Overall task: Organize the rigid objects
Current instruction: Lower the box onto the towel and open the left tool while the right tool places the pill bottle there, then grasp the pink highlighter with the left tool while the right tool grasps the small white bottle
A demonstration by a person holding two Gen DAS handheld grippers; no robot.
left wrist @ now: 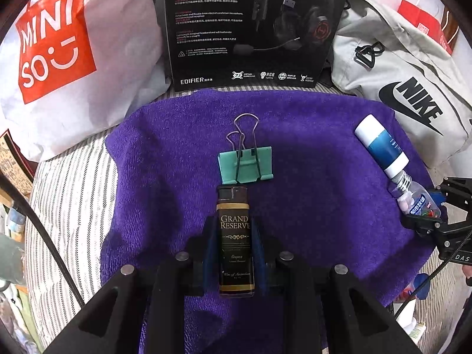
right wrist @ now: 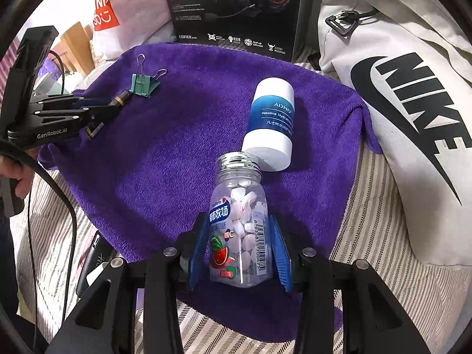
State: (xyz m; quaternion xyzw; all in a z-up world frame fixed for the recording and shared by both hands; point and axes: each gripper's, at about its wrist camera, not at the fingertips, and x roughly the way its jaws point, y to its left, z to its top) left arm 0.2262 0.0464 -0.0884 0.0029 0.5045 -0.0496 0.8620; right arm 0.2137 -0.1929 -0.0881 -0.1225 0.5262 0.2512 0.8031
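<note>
Lying low in the centre of the right wrist frame, a clear candy bottle (right wrist: 240, 230) filled with pale tablets sits between the right gripper (right wrist: 240, 250) blue pads, which close on its sides. Its silver cap end touches a white and blue Vaseline bottle (right wrist: 271, 124) lying on the purple towel (right wrist: 177, 162) just above it. In the left wrist frame, the left gripper (left wrist: 236, 253) clamps a dark lighter (left wrist: 235, 242) labelled Grand Reserve at lower centre; its tip sits just beside a green binder clip (left wrist: 246, 163). Along the top edge stand a black headset box (left wrist: 250, 29), a white Miniso bag (left wrist: 59, 59) upper left, and a grey Nike bag (left wrist: 407, 88) upper right.
</note>
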